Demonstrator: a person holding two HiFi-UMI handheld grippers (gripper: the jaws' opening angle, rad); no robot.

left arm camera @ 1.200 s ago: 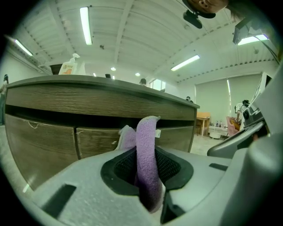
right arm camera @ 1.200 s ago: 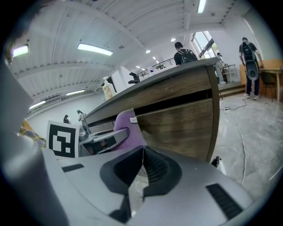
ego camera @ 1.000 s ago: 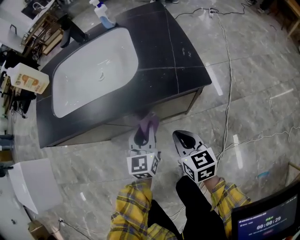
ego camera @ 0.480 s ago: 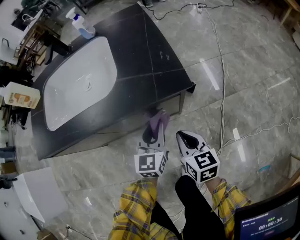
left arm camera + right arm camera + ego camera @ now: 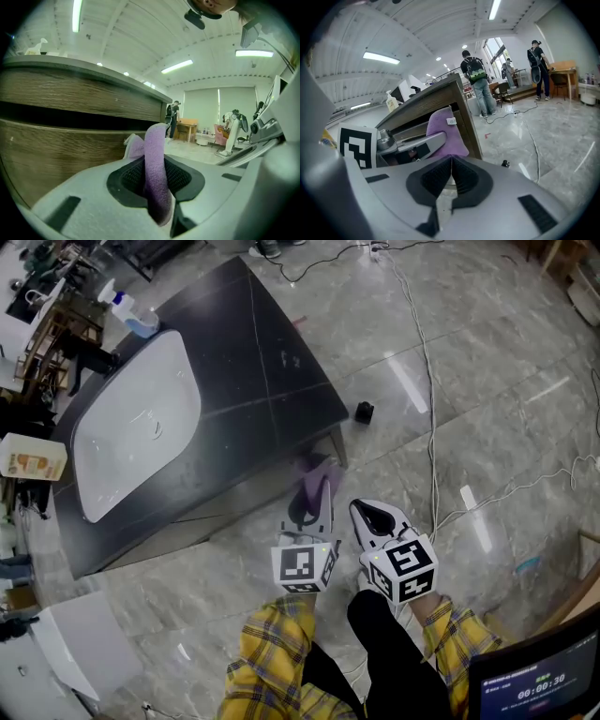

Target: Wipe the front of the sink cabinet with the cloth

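Purple cloth (image 5: 155,159): soft, light, likely limp | left gripper (image 5: 313,505) pinches its middle fold, near cabinet front (image 5: 56,145) right corner | right gripper (image 5: 451,178) pressed together, empty

Glossy grey marble-pattern floor tiles (image 5: 506,352) fill the head view, with thin white cables (image 5: 428,381) trailing down the upper right. In the left gripper view, long fluorescent ceiling tubes (image 5: 177,66) glow on a white ribbed ceiling (image 5: 126,33). In the right gripper view, a bright window (image 5: 496,49) sits upper centre, and a light wooden desk (image 5: 566,64) stands at far right.
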